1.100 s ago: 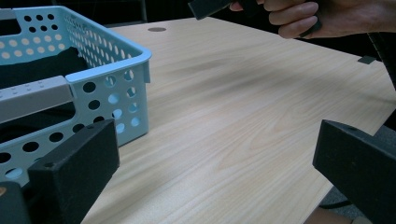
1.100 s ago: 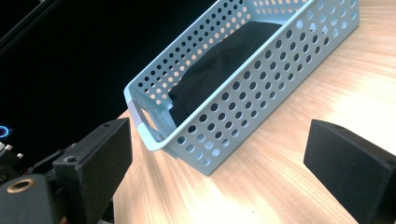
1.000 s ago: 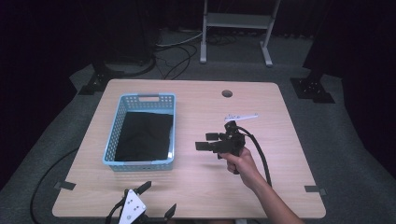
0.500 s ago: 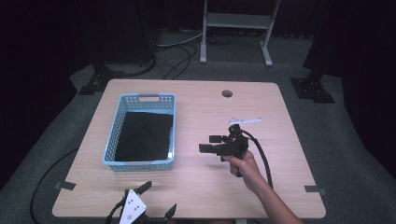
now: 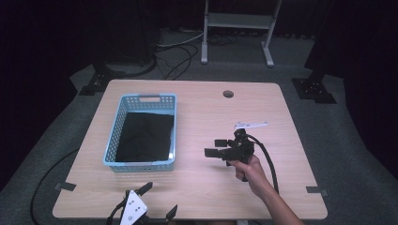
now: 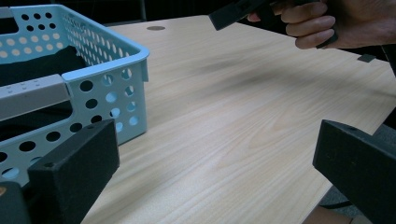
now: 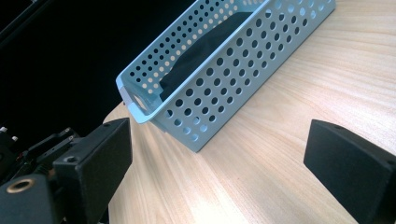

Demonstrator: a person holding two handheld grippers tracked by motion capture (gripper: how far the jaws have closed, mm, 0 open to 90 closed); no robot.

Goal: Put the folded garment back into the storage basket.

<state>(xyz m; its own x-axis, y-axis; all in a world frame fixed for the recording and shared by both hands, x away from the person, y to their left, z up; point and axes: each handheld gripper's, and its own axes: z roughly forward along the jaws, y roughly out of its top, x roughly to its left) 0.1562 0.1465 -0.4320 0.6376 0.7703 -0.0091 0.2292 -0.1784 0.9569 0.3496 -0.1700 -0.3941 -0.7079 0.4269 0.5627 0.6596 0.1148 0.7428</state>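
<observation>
High view puts the basket (image 5: 141,132) on the left half of the table (image 5: 281,108), black cloth (image 5: 143,136) lying flat inside. Right gripper (image 5: 217,148) held up in the hand (image 5: 248,168), mid-table, just right of the basket and apart from it, jaws spread wide with nothing between. Left gripper (image 5: 157,201) sits at the near edge, jaws gaping too, empty.

Basket looks like thin perforated plastic: light, a bit flexy, probably slides easily on the wood. Best bite is likely the rim or the handle slot at an end wall. Cloth looks soft and limp, no weight to speak of, so pinch a bunched fold or a corner and expect droop.
</observation>
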